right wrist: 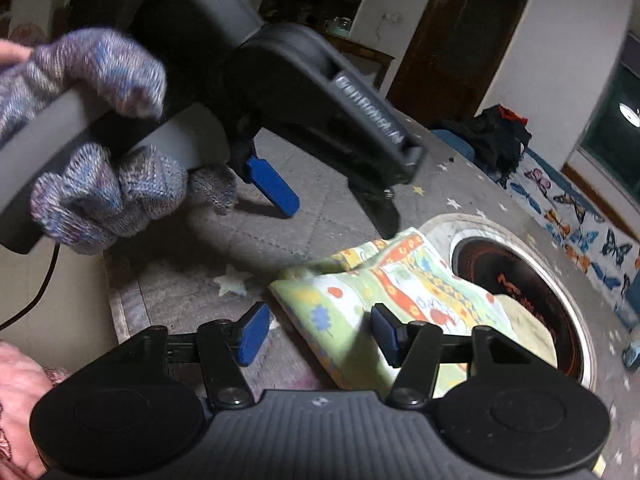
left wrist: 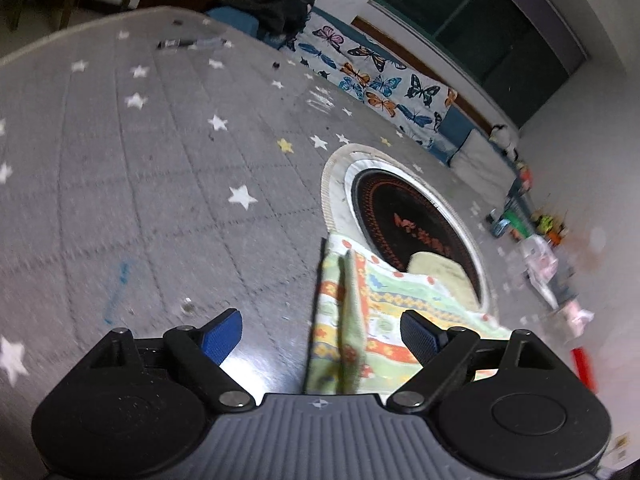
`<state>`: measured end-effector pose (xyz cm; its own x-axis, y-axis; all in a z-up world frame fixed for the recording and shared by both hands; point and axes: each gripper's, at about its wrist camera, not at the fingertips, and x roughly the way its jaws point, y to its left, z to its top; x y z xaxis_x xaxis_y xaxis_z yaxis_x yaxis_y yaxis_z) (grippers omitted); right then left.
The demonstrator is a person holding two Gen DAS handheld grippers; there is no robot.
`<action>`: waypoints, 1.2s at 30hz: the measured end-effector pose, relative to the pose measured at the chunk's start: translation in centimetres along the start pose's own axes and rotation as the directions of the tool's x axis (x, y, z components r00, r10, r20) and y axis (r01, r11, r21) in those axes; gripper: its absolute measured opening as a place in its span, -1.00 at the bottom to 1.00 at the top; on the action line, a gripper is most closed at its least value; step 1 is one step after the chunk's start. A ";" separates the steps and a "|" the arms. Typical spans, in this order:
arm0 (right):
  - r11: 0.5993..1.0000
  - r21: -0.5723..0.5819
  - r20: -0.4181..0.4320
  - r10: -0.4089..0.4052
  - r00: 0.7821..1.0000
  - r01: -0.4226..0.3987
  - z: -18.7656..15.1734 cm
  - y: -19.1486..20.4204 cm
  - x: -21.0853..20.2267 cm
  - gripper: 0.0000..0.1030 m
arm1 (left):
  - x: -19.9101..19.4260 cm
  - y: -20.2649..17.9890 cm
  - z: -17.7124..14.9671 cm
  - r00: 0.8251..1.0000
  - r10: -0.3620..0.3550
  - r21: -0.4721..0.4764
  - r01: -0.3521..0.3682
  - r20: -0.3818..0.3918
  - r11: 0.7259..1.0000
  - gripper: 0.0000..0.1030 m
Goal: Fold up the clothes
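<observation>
Both grippers I'm running stand wide apart, gripping nothing: left gripper [left wrist: 322, 334] and right gripper [right wrist: 318, 334] hover over the patterned cloth [right wrist: 384, 300], which lies folded on the grey starred tabletop [left wrist: 140, 200], overlapping the round inset [left wrist: 404, 216]

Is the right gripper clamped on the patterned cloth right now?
No: in the right wrist view the right gripper stands open, its blue pads apart above the patterned cloth, gripping nothing.

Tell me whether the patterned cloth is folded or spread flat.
Folded, at least partly: the patterned cloth lies bunched in doubled layers, with an upright crease between the open left gripper's fingers. How neatly, cannot tell.
</observation>
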<state>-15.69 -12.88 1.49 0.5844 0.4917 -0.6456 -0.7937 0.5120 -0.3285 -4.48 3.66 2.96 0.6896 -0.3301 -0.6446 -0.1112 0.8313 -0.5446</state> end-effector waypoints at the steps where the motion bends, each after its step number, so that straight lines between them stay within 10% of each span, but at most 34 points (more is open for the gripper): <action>1: 1.000 -0.011 0.000 -0.008 1.000 0.008 0.1 0.1 0.1 -0.20 | 0.0 0.1 0.0 1.000 -0.011 -0.016 0.011 0.000 1.000 0.72; 9: 0.982 0.179 0.041 0.046 0.998 -0.053 0.1 -2.7 -0.8 -0.57 | 0.3 0.2 0.0 0.997 -0.071 -0.112 0.070 -0.008 0.991 0.75; 26: 0.911 0.395 0.150 0.065 0.987 -0.120 -0.6 -6.7 -4.1 -0.64 | 2.8 -0.4 0.0 0.967 -0.243 -0.312 0.207 -0.081 0.927 0.73; 36: 0.911 0.388 0.151 0.091 0.984 -0.143 -1.2 -6.3 -3.7 -0.63 | 5.0 0.0 0.0 0.955 -0.267 -0.322 0.214 -0.131 0.922 -0.28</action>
<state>-13.02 -18.78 5.17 0.5289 0.6366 -0.5613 -0.7408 0.6690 0.0606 -0.98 2.04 -0.30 0.5943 -0.5960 -0.5400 -0.1850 0.5521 -0.8130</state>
